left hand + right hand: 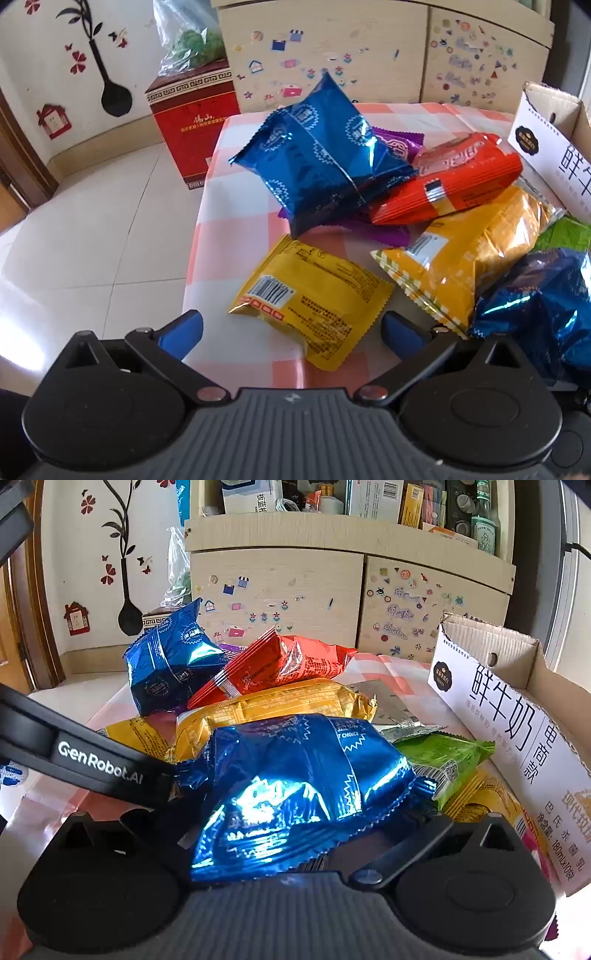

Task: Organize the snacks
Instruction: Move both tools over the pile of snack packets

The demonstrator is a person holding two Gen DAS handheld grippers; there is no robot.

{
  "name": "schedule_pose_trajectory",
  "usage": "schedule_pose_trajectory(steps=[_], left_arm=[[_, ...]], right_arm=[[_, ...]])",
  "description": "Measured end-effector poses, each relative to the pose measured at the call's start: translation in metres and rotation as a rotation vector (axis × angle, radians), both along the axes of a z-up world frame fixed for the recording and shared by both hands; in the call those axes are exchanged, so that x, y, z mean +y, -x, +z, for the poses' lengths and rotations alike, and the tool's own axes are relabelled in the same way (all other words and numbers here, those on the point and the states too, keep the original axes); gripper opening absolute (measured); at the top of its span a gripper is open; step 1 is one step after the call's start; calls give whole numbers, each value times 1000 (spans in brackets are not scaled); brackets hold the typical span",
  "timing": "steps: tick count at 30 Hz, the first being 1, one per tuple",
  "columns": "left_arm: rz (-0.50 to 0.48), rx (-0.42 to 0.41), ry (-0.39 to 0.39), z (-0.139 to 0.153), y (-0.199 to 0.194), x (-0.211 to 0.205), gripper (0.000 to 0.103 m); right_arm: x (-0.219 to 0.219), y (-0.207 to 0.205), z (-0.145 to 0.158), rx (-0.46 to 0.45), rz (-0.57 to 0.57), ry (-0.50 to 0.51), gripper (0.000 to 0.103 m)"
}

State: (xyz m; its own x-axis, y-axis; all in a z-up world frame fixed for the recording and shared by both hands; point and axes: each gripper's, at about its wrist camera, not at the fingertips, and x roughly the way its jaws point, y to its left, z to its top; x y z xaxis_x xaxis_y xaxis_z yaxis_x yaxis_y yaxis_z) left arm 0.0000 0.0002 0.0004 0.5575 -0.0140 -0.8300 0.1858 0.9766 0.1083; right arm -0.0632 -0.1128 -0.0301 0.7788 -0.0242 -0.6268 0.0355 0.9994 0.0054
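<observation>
In the right wrist view the near blue packet (pixel 295 794) lies over the right gripper (pixel 295 849), hiding both fingertips, so whether they clamp it cannot be told. Behind that packet, a silver wrapper (pixel 391 709) and a purple packet (pixel 232 649) show only as slivers. Right of it, the milk carton box (pixel 517 731) runs off the picture's edge. In the left wrist view the purple packet (pixel 391 142) is mostly buried under the far blue packet (pixel 321 162).
</observation>
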Motion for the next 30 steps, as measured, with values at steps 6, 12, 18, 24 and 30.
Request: schedule_pose_trajectory(steps=[6, 12, 18, 24, 30], left_arm=[[-13, -6, 50, 6, 2, 8, 102], [-1, -12, 90, 23, 6, 10, 102], [-16, -26, 94, 33, 14, 10, 102], [-26, -35, 88, 38, 20, 11, 102], [-40, -46, 71, 45, 26, 11, 102]], right_arm=[[0, 0, 0, 4, 0, -6, 103], [0, 0, 0, 4, 0, -6, 103], [0, 0, 0, 4, 0, -6, 103], [0, 4, -1, 8, -6, -8, 103], [4, 18, 7, 101, 20, -9, 103]])
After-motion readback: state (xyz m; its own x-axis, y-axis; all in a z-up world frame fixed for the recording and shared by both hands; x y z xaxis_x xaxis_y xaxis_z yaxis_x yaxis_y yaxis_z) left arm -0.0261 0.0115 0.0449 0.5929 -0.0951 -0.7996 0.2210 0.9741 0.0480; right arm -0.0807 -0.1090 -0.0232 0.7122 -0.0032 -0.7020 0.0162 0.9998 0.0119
